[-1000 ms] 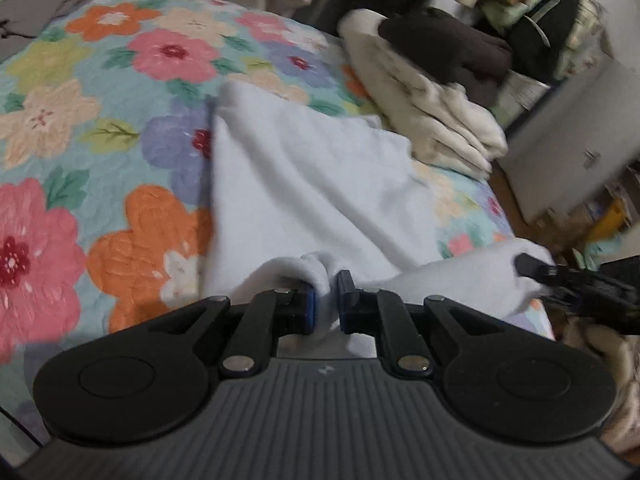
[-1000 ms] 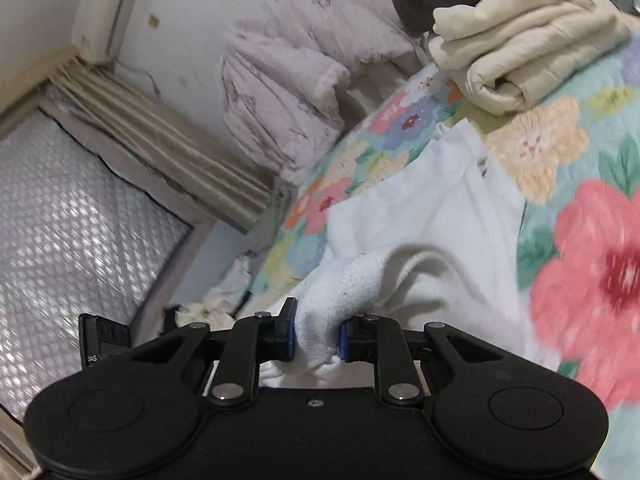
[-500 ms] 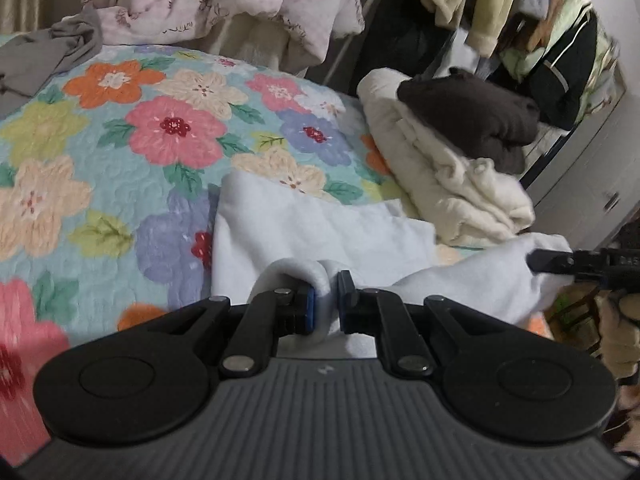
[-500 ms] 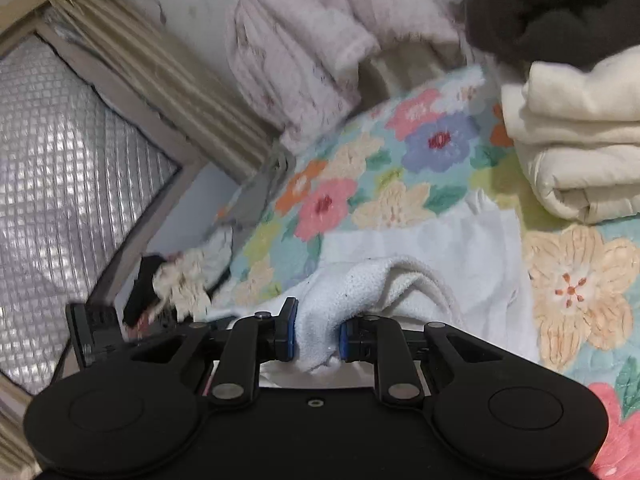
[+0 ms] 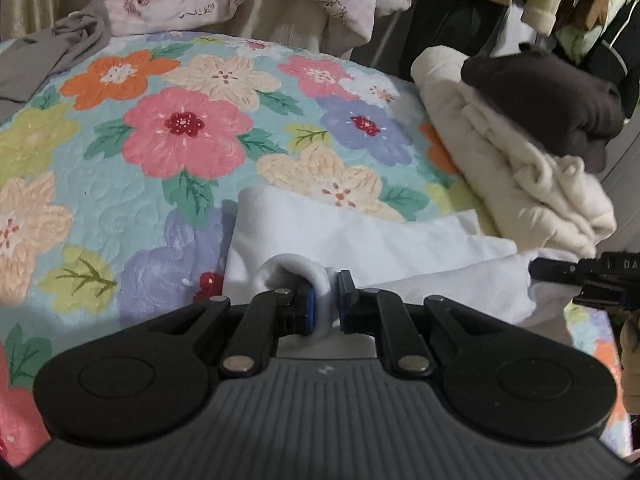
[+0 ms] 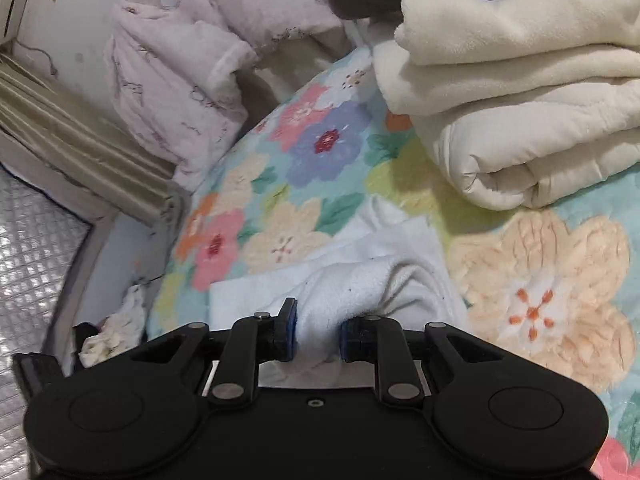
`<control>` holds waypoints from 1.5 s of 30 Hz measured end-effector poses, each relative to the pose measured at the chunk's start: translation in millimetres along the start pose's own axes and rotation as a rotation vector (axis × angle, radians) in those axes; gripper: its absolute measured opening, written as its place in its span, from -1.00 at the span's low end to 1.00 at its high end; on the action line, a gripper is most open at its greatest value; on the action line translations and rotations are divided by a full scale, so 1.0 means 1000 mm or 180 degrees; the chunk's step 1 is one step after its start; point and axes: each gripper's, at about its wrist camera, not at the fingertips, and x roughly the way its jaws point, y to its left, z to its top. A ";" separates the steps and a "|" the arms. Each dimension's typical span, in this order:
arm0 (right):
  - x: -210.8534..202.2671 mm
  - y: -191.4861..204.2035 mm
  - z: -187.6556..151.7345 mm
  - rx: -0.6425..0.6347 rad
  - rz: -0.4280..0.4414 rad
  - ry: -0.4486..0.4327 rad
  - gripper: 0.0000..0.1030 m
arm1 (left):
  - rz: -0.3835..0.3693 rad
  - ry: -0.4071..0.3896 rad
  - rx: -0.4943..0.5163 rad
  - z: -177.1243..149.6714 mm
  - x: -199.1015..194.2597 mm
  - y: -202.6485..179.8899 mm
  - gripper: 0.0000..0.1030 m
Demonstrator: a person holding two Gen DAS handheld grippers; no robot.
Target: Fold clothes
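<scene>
Meanwhile, both tools pinch the white garment point(image 5: 360, 240) over a floral quilt point(image 5: 180, 140) beside folded cream blankets point(image 6: 520, 120).

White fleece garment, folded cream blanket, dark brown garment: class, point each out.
White fleece garment point(image 5: 360, 236): left wrist view, flat folded panel.
Folded cream blanket point(image 6: 520, 120): right wrist view, rolled front.
Dark brown garment point(image 5: 544, 96): left wrist view, top surface.

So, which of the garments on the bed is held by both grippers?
The white garment, spread flat on the floral quilt. The left gripper and the right gripper each pinch its near edge; the cream and dark brown ones lie stacked apart, untouched.
</scene>
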 end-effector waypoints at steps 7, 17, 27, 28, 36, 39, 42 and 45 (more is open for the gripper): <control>0.008 0.020 0.033 -0.0043 0.0208 -0.0115 -0.48 | -0.0037 -0.0115 -0.0260 0.031 -0.004 0.019 -0.72; -0.002 -0.010 0.023 -0.0057 0.0022 -0.0254 -0.06 | 0.0070 -0.0330 -0.0253 0.026 0.009 0.030 -0.51; -0.016 0.020 -0.006 -0.1040 -0.0060 -0.0038 -0.05 | -0.0145 -0.0784 -0.0079 0.007 -0.036 0.013 -0.38; -0.014 0.021 -0.005 -0.1059 -0.0042 -0.0031 -0.05 | -0.0150 -0.0740 0.0019 0.002 -0.037 0.008 -0.35; 0.008 0.035 -0.004 -0.1449 -0.0036 0.0080 -0.05 | -0.0191 -0.0140 0.0591 -0.032 -0.021 -0.007 -0.20; 0.012 0.037 -0.008 -0.1513 -0.0079 0.0084 -0.05 | -0.0124 -0.0049 0.0513 -0.032 -0.010 -0.002 -0.20; 0.021 0.037 -0.007 -0.1550 -0.0140 0.0094 -0.05 | 0.0030 -0.0078 0.0547 -0.023 0.001 -0.001 -0.18; 0.037 0.042 -0.004 -0.1797 -0.0275 0.0129 -0.05 | 0.0144 -0.0117 0.0553 -0.013 0.010 0.001 -0.18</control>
